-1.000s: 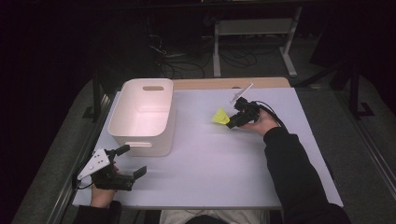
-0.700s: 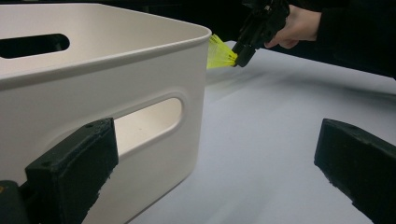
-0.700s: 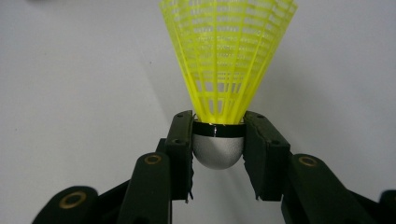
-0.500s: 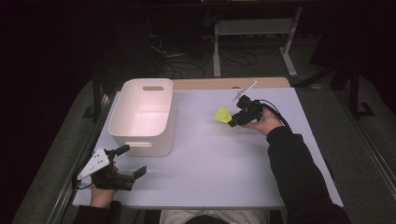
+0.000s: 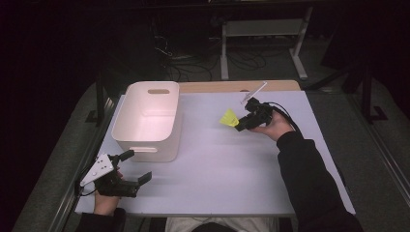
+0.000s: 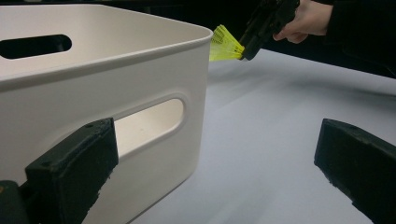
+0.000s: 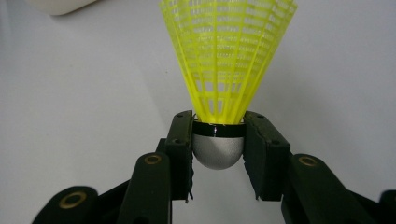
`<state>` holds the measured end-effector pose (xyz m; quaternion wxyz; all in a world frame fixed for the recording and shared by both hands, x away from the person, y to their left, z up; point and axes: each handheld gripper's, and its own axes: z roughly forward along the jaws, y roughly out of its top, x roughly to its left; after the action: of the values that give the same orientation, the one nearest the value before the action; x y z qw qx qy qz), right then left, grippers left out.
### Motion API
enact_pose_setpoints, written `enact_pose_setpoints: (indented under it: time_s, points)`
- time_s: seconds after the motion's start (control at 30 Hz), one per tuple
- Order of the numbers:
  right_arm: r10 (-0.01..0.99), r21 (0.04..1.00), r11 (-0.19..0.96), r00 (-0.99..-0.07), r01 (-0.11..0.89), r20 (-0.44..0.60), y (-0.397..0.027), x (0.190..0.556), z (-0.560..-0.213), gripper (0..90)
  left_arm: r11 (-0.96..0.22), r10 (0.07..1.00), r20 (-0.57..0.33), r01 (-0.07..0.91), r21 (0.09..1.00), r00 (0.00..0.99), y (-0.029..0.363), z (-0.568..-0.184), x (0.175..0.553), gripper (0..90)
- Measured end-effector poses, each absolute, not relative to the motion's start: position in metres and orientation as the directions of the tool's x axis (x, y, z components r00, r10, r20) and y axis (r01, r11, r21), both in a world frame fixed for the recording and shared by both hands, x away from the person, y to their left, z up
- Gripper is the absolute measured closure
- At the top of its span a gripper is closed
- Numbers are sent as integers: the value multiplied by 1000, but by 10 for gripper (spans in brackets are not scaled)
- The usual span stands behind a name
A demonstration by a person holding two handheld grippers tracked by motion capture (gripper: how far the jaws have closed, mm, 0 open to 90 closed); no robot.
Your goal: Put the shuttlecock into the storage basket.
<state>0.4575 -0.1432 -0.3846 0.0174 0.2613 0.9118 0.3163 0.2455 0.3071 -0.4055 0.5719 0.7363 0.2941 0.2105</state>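
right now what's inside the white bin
The white bin looks empty: the high view shows its bare floor and far walls. The strip of floor behind its near wall is hidden. The yellow shuttlecock is outside it, in the right tongs.

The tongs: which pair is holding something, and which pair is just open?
The right tongs are pinching the yellow shuttlecock by its silver tip, above the table. The left tongs, beside the white bin, are wide open with nothing between them.

A dim room surrounds the white table [image 5: 217,188]. At twelve o'clock cables [image 5: 193,63] lie on the dark floor [image 5: 58,140]; a metal stand [image 5: 263,29] at one o'clock.
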Motion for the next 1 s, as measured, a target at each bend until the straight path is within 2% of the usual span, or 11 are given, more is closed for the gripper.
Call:
enact_pose_setpoints:
  time_s: [1.0]
  points:
    - [454, 605, 668, -881, 433, 130, -142, 432, -353, 634, -170, 674, -30, 194, 966, 738, 307, -405, 246, 0]
